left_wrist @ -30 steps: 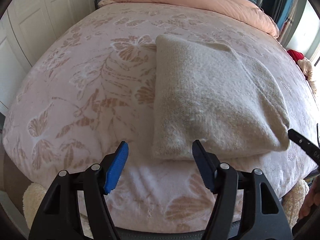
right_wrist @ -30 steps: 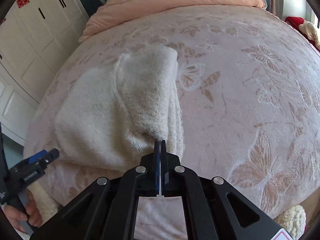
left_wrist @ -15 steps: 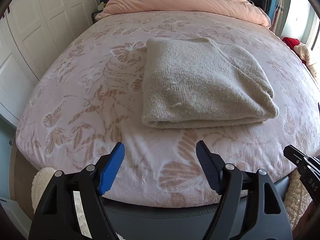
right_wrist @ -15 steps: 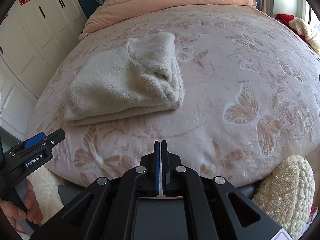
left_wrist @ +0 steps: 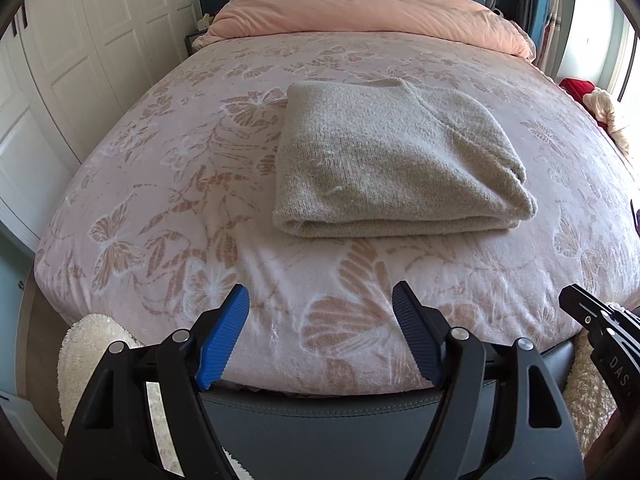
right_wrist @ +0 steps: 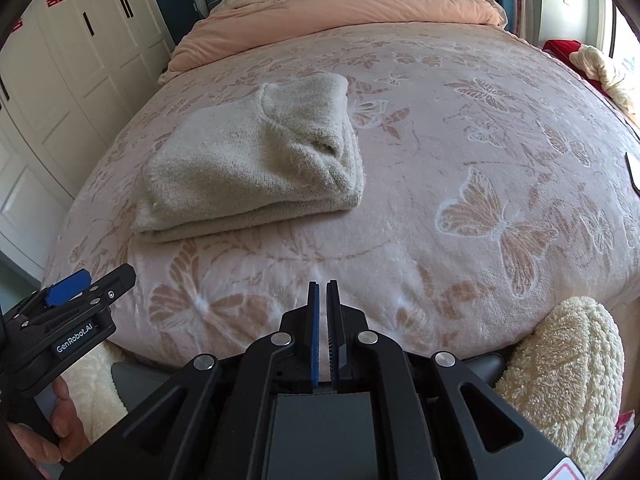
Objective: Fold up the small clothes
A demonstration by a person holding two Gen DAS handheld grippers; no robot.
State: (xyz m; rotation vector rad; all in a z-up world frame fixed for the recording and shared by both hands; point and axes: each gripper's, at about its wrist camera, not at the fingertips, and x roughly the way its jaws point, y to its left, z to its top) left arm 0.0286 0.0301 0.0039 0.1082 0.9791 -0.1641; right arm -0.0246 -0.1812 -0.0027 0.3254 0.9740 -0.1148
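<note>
Folded sweater (left_wrist: 394, 164) lies as a compact beige rectangle on the bed (left_wrist: 160, 200), on the butterfly-patterned blanket, nearer the foot edge than the pink duvet (left_wrist: 360, 12) at the head.

Change noted: a second ago both tools were close over the garment, the right one at its near edge; now both stand back beyond the foot of the bed, well apart from the sweater.

Left tool (left_wrist: 320, 336): fingers spread wide, holding nothing. Right tool (right_wrist: 323, 332): fingers pressed nearly together with only a thin slit between, gripping nothing.

The garment's layers sit stacked, with a rounded fold at the near edge and a slight pucker at the near right corner.

Assessment: the fold on this item appears complete and released. No further garment is visible in reach; a cream fleece item (right_wrist: 560, 372) lies below the bed's edge.
</note>
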